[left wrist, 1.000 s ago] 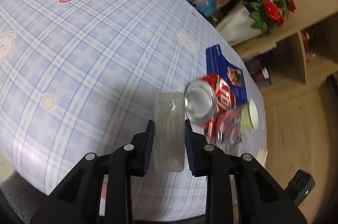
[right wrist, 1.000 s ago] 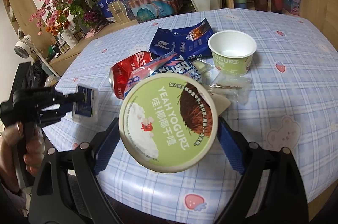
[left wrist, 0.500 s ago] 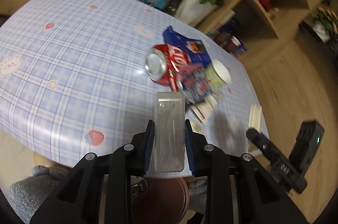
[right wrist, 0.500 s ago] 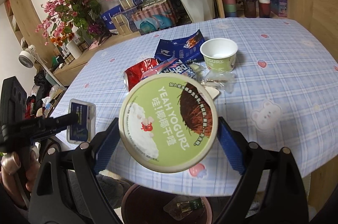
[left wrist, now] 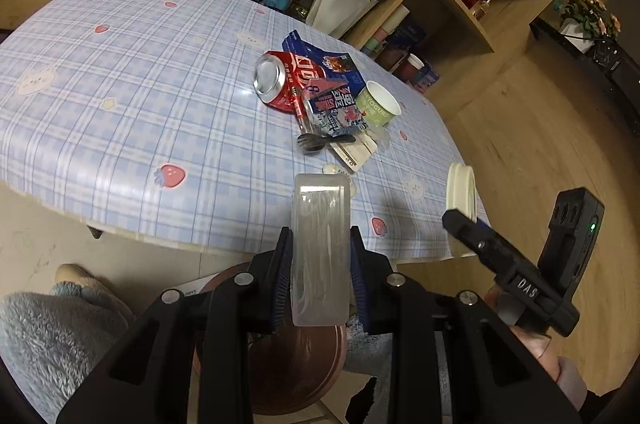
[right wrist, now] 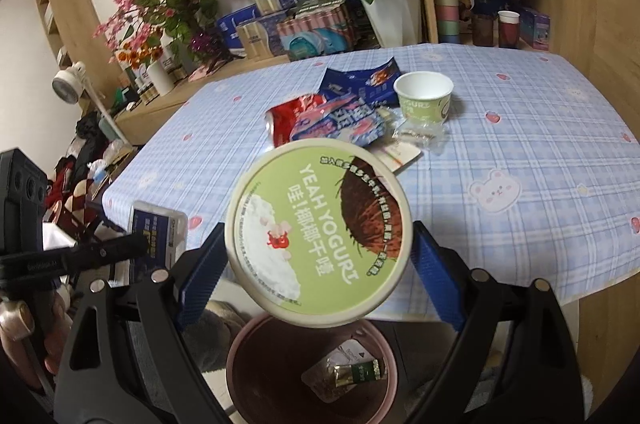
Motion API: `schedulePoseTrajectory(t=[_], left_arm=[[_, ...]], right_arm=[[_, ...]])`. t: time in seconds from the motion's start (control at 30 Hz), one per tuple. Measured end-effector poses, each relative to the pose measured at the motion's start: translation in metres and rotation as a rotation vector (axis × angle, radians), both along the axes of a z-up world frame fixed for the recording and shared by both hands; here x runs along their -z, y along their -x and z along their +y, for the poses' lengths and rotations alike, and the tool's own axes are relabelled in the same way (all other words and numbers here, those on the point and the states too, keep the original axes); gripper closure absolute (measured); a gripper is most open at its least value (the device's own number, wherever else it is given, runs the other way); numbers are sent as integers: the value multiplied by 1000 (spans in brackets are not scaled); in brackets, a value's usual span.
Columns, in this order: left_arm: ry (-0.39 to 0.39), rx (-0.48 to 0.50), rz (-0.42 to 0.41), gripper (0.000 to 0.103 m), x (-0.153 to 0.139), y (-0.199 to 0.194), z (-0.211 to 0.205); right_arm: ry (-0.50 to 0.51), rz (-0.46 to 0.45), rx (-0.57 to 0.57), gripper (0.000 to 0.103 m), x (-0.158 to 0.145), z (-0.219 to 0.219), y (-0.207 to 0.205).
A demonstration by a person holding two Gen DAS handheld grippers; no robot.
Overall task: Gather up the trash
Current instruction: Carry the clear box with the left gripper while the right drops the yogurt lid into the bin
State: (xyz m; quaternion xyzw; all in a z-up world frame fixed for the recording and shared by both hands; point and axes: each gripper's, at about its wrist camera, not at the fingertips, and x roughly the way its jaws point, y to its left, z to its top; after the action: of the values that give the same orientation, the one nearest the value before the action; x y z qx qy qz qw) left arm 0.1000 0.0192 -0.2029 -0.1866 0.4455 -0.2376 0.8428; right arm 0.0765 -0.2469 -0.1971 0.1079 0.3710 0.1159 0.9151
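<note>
Both grippers now sit past the table edge (right wrist: 360, 308), above a brown bin (right wrist: 256, 376) on the floor; a second ago they were over the tablecloth. Left gripper (left wrist: 320, 276) jaws narrow, clamped on a clear plastic box (left wrist: 320, 248). Right gripper (right wrist: 320, 256) jaws wide, gripping a yogurt lid (right wrist: 316, 232). Red can (left wrist: 280, 79), wrappers (left wrist: 336, 107), yogurt cup (right wrist: 424, 95) remain mid-table. Bin holds a small packet (right wrist: 356, 372).

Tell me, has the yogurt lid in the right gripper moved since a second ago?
Yes. The yogurt lid has drawn back off the table edge, toward the bin.
</note>
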Motion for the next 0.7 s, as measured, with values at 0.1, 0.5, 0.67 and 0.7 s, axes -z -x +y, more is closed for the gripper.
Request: schedulePoseTrajectory(t=[0.1,0.5,0.67,0.7], left_arm=[[-7,-5,-21,76,-3,6,4],[17,-31,-57,76,-15,24,24],[18,-26,-66,76,-17,31,24],[15,-22,-70,76,-18,32,23]], right_arm=[[-4,11,-21,15,6,7,8],[-6,-3,-102,9,-1,31,23],[13,-61,-38,6,-13,23,29],[18,-79,-13,6,-16,19,31]])
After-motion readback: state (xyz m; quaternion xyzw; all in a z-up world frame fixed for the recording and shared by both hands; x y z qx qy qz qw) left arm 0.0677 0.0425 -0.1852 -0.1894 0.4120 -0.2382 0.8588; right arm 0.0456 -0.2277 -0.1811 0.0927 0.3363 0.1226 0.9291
